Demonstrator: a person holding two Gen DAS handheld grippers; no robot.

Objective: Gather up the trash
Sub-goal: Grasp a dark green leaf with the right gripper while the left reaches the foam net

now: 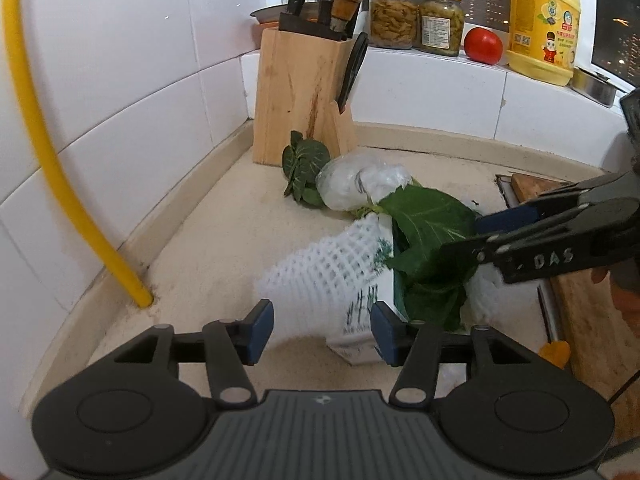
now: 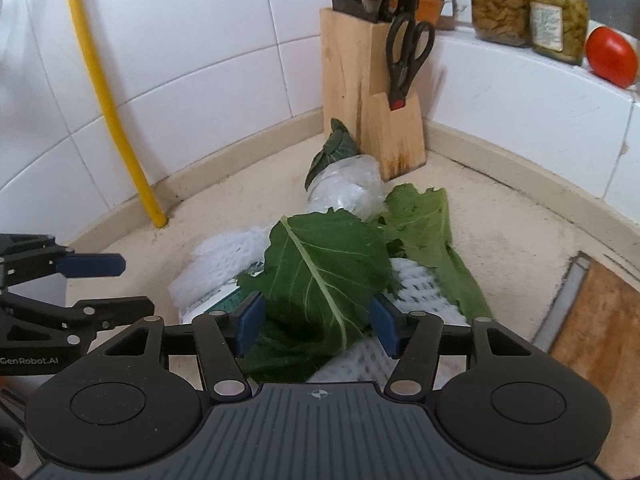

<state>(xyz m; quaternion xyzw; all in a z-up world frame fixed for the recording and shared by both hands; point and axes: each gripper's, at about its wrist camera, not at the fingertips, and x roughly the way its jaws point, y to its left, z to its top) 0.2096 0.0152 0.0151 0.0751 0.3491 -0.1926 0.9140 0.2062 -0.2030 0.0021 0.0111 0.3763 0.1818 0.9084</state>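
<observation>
A heap of trash lies on the beige counter [image 1: 208, 216]: white foam netting [image 1: 320, 264] over a printed carton [image 1: 360, 320], big green leaves [image 1: 428, 220], a crumpled clear plastic bag [image 1: 356, 184] and a small dark leaf [image 1: 304, 164]. My left gripper [image 1: 322, 332] is open at the near end of the netting and carton, gripping nothing. The right wrist view shows it at the left edge [image 2: 132, 284], short of the netting [image 2: 224, 256]. My right gripper [image 2: 318, 326] is open, its pads either side of the large leaf [image 2: 324, 264]. It reaches in from the right [image 1: 466, 236].
A wooden knife block [image 1: 296, 96] with scissors stands in the corner behind the heap. A yellow pipe [image 1: 52, 168] runs down the tiled wall. Jars [image 1: 392, 16], a tomato [image 1: 482, 46] and a yellow detergent bottle [image 1: 544, 24] sit on the ledge. A wooden board [image 2: 600, 332] lies at the right.
</observation>
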